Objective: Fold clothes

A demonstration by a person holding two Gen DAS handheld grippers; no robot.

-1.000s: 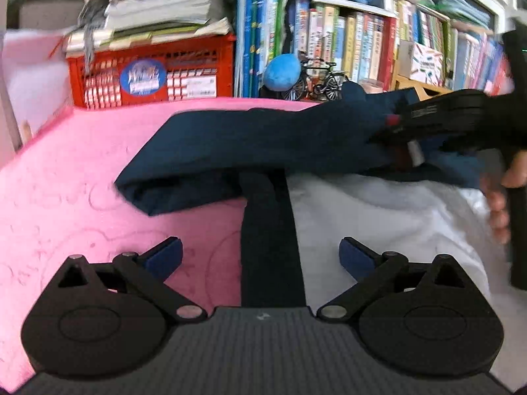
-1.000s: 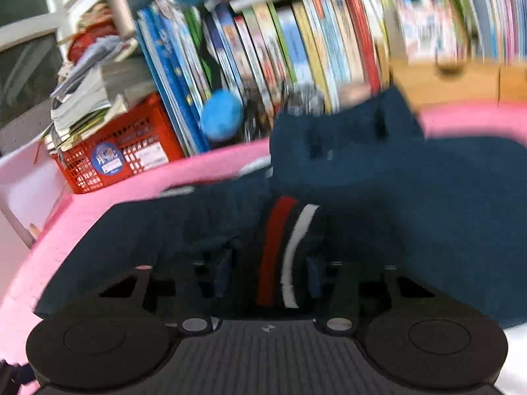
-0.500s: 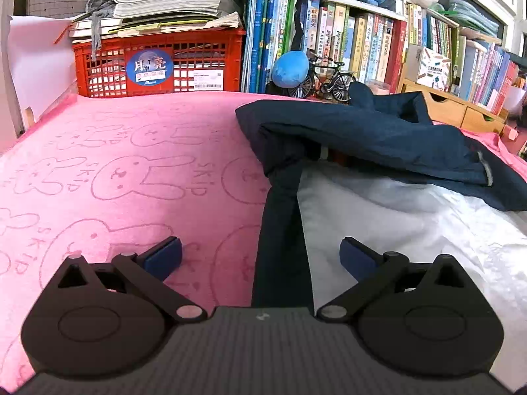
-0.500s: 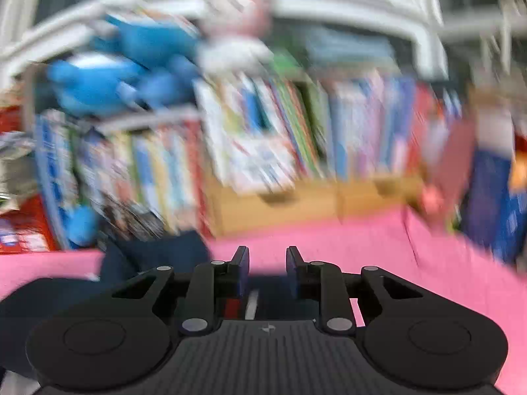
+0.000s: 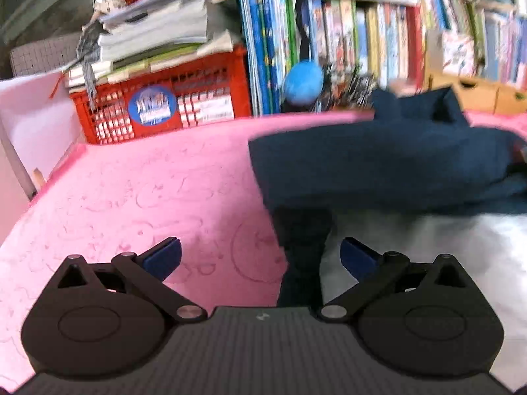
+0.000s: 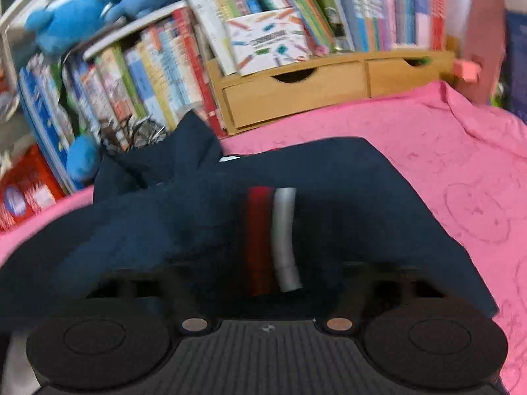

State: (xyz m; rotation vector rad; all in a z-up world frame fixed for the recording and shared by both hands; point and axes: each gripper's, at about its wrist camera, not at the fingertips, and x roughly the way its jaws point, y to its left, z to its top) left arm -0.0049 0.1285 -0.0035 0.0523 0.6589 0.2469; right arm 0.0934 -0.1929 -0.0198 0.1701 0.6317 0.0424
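Observation:
A dark navy garment lies bunched on the pink bunny-print sheet, over a white cloth. A navy strip runs from it down between the fingers of my left gripper, which is open and empty. In the right wrist view the navy garment, with a red and white striped band, drapes over my right gripper and hides its fingers. I cannot tell if it is shut.
A red plastic crate with stacked papers stands at the back left. A bookshelf with blue plush toys runs along the back. A wooden drawer box sits behind the sheet. Pink sheet shows to the right.
The right gripper swung up toward the bookshelf, then came back down under the navy garment. The garment's folded part has shifted right, baring more pink sheet. The left gripper stayed open.

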